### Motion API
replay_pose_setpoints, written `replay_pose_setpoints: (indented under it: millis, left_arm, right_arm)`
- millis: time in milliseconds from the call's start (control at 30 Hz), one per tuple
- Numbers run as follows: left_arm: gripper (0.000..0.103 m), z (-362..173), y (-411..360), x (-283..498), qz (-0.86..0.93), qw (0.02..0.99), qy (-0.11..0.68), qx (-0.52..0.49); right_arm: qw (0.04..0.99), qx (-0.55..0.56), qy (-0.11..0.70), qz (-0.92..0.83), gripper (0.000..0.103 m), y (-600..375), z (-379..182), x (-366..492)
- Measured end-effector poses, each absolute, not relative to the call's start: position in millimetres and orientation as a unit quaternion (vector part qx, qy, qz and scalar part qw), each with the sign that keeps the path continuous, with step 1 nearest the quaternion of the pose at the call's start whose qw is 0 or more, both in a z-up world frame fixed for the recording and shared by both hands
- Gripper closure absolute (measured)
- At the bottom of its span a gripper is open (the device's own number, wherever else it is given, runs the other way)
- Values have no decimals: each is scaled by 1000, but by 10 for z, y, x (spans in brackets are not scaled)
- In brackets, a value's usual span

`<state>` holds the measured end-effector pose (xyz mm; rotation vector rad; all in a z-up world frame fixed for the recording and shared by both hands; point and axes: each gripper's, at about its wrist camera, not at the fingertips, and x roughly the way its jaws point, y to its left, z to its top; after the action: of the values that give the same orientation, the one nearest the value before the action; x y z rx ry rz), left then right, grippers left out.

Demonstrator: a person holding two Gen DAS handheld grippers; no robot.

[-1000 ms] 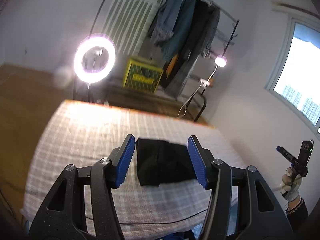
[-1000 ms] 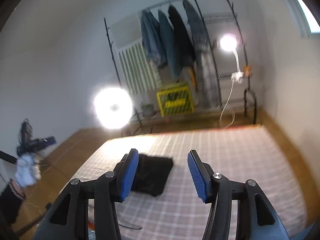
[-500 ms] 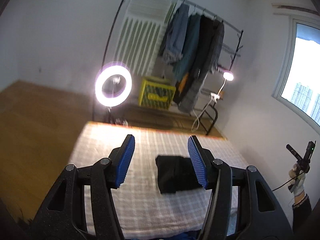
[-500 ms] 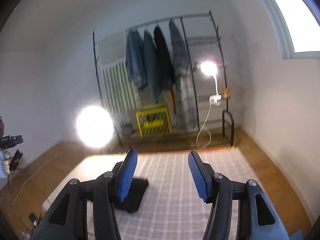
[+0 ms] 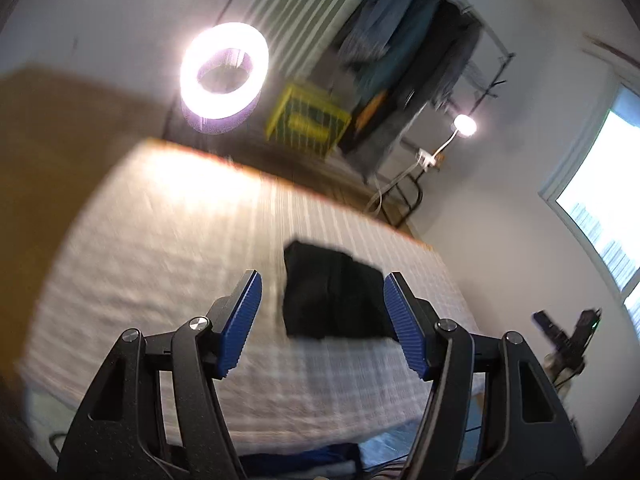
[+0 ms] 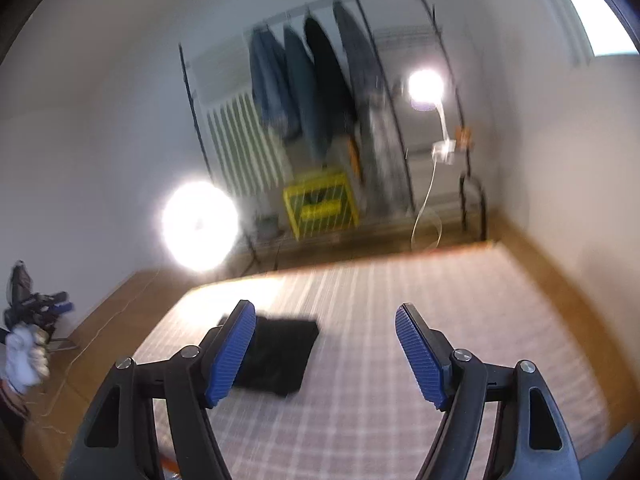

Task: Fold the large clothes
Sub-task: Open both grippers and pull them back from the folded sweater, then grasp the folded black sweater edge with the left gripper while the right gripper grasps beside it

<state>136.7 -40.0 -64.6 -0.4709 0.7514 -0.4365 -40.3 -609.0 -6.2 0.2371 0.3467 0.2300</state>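
Observation:
A black garment (image 5: 332,296) lies folded into a compact rectangle on the checked bed cover (image 5: 168,248). In the right wrist view it (image 6: 280,354) lies left of centre on the cover (image 6: 400,360). My left gripper (image 5: 322,320) is open and empty, held high above the near side of the bed with the garment seen between its blue pads. My right gripper (image 6: 326,354) is open and empty, also well above the bed, with the garment behind its left pad. Both views are blurred by motion.
A lit ring light (image 5: 224,70) stands beyond the bed's far edge. A yellow crate (image 5: 308,122), a clothes rack with hanging coats (image 5: 404,60) and a small lamp (image 5: 464,125) are by the far wall. A window (image 5: 604,208) is at right.
Both grippers have tilted down and swung; the bed and black garment sit larger and lower-centre in view than half a second ago. Both grippers stay open and empty.

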Motion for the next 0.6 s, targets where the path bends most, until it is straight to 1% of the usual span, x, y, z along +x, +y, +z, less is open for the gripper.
replay_pose_setpoints:
  millis: [33,133,300,433,567,600]
  left_arm:
    - [38,-899,-502,1488,-213,868,382,-235]
    - [38,-1430,-810,1740,-216,846,428,-232]
    - [38,-2309,-1168,2092,-224,794,504,-255]
    - [38,-2768,-1326,2281,-235,754,534,-303]
    - [38,-2947,-1445,2405,-241,736,533,-341]
    - [41,-2945,-1469,2430,-241,738,529,-342]
  right_arm:
    - [968,121,186,118,27,-6018,-199,-294]
    - [952,140,234,138,27,-5778,-641,64]
    - [912,204,306,181,27,-5489,-1372,616]
    - [868,262,359,220,27,-5306,-1934,880]
    - [837,300,385,246,28,-5152,-2272,1101]
    - [834,307,385,250,29,-5127,-2305,1141]
